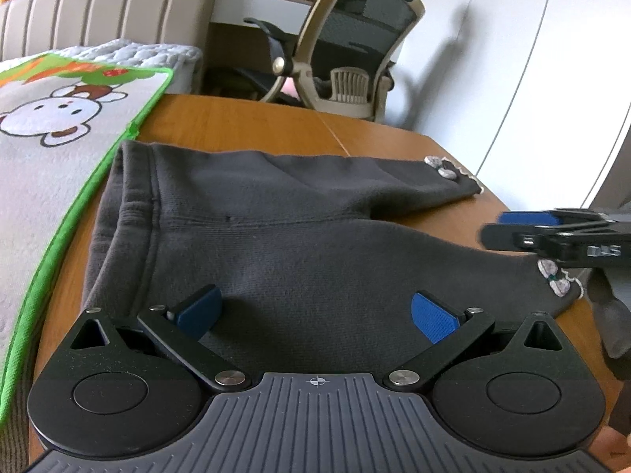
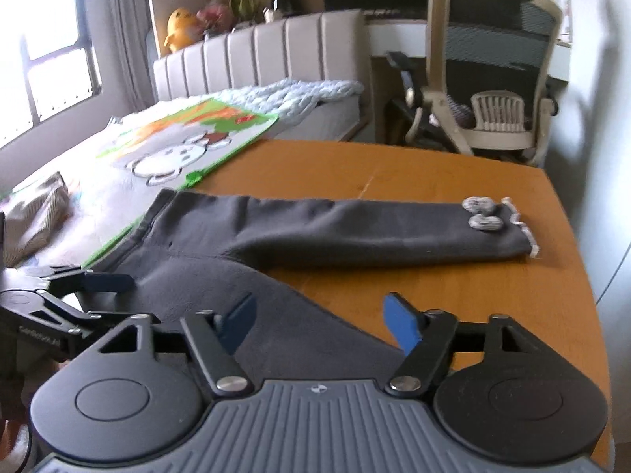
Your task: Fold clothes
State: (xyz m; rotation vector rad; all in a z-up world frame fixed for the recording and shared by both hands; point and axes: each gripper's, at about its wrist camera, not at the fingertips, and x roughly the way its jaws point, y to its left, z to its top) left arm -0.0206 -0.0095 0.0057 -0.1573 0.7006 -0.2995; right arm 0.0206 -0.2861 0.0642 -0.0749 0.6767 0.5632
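Nearest in the left wrist view, the left gripper (image 1: 317, 315) hovers over the waist half of a pair of dark grey trousers (image 1: 284, 244), its blue pads (image 1: 432, 317) wide apart and clear of the cloth. In the right wrist view, the right gripper (image 2: 319, 323) stands above the edge of the nearer leg, its jaws partly apart with nothing pressed between them; the frame is blurred. The trousers (image 2: 315, 228) lie flat on an orange wooden table (image 2: 414, 165), waistband toward the bed, legs splayed toward the opposite edge. Small pale bows (image 2: 481, 213) and a white trim mark the farther cuff; like bows (image 1: 552, 276) sit at the nearer cuff, just below the right gripper (image 1: 524, 232) as seen from the left. Beside the table, a bed carries a green-edged cartoon mat (image 1: 59, 118) and a pale knitted blanket (image 2: 292, 92). Beyond stand a padded headboard (image 2: 260, 51) and a mesh office chair (image 1: 355, 51).
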